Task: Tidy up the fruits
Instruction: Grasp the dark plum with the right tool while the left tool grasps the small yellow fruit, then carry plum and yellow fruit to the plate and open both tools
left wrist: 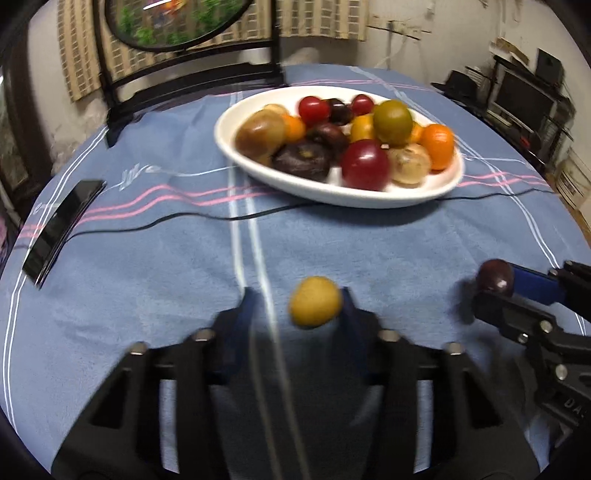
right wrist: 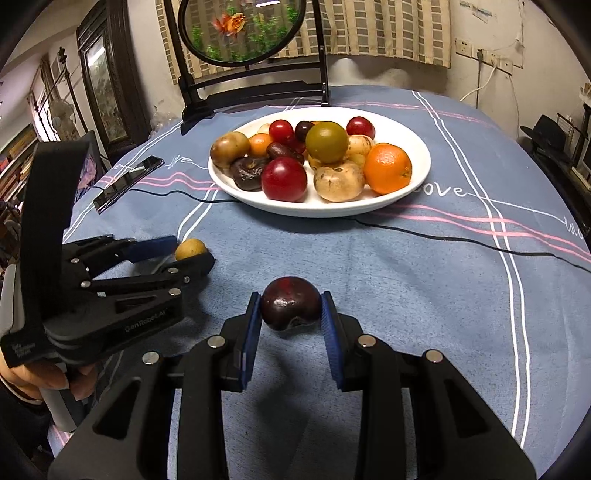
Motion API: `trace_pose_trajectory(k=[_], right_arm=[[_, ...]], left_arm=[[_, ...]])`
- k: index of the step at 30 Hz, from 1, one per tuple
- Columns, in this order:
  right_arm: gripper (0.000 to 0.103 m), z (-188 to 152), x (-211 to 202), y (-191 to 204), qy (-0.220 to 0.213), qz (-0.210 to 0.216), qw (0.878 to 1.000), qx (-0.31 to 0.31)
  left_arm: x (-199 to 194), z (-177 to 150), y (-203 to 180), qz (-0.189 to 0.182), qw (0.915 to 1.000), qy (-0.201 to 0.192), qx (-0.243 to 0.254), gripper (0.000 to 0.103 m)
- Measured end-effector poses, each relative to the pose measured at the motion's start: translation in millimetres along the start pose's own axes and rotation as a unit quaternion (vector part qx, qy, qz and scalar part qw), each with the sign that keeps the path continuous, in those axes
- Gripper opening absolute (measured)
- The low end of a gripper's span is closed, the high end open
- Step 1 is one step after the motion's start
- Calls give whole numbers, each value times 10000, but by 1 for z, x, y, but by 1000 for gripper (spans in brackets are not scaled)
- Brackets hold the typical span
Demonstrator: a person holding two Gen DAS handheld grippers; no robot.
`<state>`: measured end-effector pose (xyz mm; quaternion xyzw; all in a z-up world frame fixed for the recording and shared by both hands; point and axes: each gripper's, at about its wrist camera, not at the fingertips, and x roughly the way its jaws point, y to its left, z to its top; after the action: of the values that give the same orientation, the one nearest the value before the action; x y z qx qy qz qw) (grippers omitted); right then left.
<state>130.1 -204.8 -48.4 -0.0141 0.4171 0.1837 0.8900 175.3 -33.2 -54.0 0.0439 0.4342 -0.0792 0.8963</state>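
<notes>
A white oval plate (left wrist: 258, 173) (right wrist: 417, 147) holds several fruits: red, dark purple, olive green, tan and orange ones. My left gripper (left wrist: 295, 299) is open; a small yellow fruit (left wrist: 315, 307) (right wrist: 190, 249) lies between its fingers, against the right finger, on the blue cloth. My right gripper (right wrist: 291, 306) is shut on a dark purple plum (right wrist: 291, 302), which also shows at the right of the left wrist view (left wrist: 495, 277). Both grippers are low over the cloth, in front of the plate.
A black phone (left wrist: 62, 229) (right wrist: 127, 181) lies at the left. A thin black cable (right wrist: 461, 240) crosses the cloth in front of the plate. A round framed picture on a dark stand (right wrist: 242, 29) rises behind the plate. The table's edges curve away on both sides.
</notes>
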Motion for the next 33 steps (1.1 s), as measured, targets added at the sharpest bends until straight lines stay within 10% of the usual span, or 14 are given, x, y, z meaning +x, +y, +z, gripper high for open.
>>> trace_pose_trajectory(k=[33], right_arm=[[32, 87, -11, -35, -694, -408, 9964, -273]], left_arm=[[-13, 98, -22, -178, 9992, -328, 111, 27]])
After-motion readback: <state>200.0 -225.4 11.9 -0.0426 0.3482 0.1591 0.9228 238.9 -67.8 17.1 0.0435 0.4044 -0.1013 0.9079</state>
